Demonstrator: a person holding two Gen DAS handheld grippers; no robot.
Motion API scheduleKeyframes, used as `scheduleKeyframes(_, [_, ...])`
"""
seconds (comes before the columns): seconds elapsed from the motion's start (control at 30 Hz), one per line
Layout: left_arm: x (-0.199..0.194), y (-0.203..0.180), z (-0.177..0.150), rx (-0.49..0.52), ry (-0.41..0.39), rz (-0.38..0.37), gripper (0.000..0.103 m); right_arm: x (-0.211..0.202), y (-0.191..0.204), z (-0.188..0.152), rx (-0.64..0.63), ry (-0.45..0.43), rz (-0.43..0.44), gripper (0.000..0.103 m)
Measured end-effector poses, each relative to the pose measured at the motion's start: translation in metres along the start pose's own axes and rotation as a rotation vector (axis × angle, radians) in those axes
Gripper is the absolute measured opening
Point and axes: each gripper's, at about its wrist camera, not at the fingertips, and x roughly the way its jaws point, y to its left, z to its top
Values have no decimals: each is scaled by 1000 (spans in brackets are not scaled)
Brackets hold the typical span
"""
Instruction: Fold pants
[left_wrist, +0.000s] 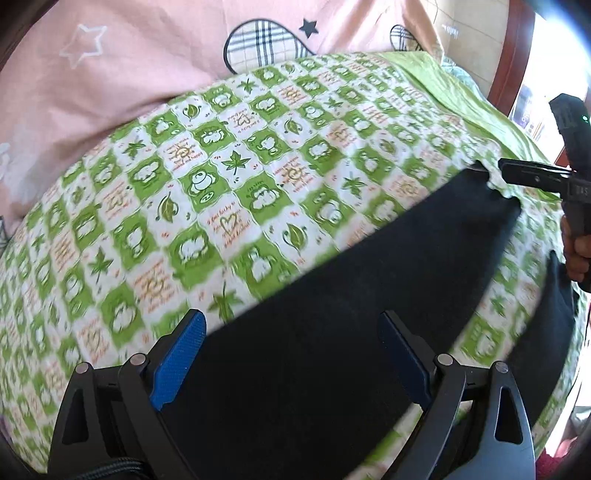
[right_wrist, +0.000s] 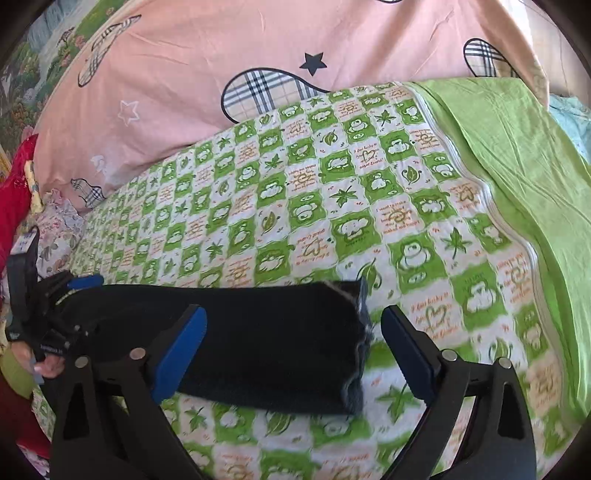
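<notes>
Pants (right_wrist: 273, 339) flat on green-checked quilt (right_wrist: 332, 206), pink duvet (right_wrist: 221, 48) behind

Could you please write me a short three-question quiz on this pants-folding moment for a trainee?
1. True or false: the left gripper is open.
2. What do the dark pants lie on? A) a bare wooden floor B) the green checked quilt C) a chair
3. What colour is the bedding behind the quilt?

Key: 1 true; 2 B; 3 pink.
</notes>
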Motion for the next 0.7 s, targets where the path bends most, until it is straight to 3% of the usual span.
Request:
scheduleKeyframes(0.27, [58,6,21,71,148,-47,95,27,-13,12,-13,52,3,86])
scheduleKeyframes(0.37, [66,5,21,81,153,-78,91,38,-14,14,-15,72,22,77])
scheduleKeyframes(0.43, [66,2,21,92,147,-98,80,46,-15,14,-18,97,42,60])
scheduleKeyframes(0.47, [64,-2,20,105,141,-105,67,48,-15,13,-23,103,43,54])
scheduleKeyframes(0.5, [61,-6,20,122,130,-110,47,49,-15,13,-30,103,39,42])
scheduleKeyframes(0.53, [57,-9,19,131,129,-128,34,49,-15,13,-32,98,34,31])
scheduleKeyframes(0.57, [53,-13,17,130,133,-153,12,46,-16,14,-26,87,39,24])
scheduleKeyframes(0.6, [48,-15,15,122,130,-168,11,42,-18,15,-14,74,52,14])
scheduleKeyframes(0.7, [31,-25,9,116,99,-166,8,27,-23,16,9,31,105,12])
